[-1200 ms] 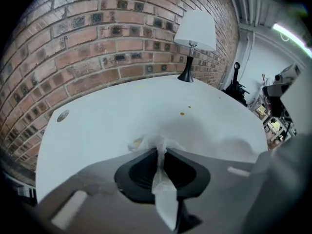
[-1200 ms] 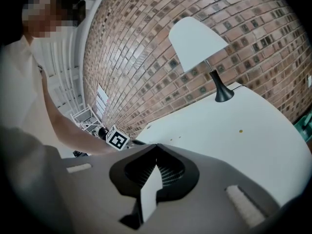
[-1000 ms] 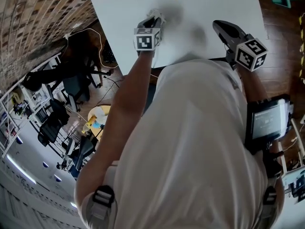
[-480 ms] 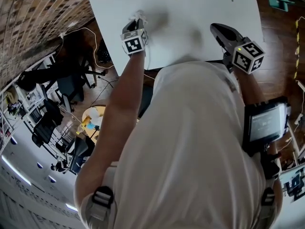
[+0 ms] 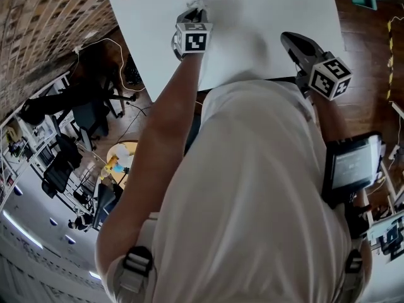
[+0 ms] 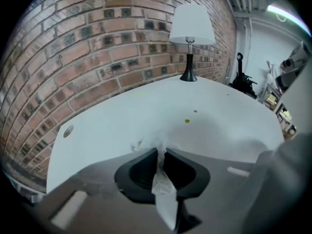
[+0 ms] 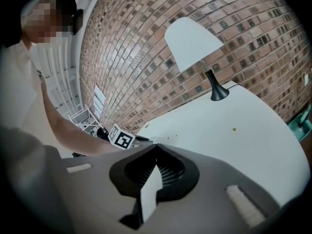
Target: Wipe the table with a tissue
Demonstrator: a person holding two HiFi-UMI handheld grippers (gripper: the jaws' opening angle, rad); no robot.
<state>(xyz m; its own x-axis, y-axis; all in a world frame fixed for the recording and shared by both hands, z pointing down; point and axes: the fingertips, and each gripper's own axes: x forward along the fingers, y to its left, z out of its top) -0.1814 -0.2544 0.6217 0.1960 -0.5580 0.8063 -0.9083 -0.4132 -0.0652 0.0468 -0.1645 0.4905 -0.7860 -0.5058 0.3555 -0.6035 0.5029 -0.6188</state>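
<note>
Although the bench [image 5: 278,11] shows no wiped area, the left tongs [image 6: 161,151] are clamped on the tissue [image 6: 152,143] and press it to the surface. The right tongs [image 7: 156,145], together and empty, hover well apart. Yellow spots [image 6: 186,121] lie just ahead of the tissue.

I see the surface [image 5: 271,17] as a smooth, matt white top. The tissue [image 6: 163,199] looks like thin, soft white paper, creased and crumpled. The left hand-held gripper [image 6: 161,149] and the right hand-held gripper [image 7: 155,145] both look like dark grey matt plastic, and the right one shows fine ribbing inside its opening. The wall [image 6: 97,48] is rough brick with pale mortar lines. The lamp [image 6: 191,28] has a matt white shade and a glossy black stem and base. The floor [image 5: 372,74] is dark wood boards with a slight sheen. The person's shirt [image 5: 252,201] is plain pale cloth, softly wrinkled.
</note>
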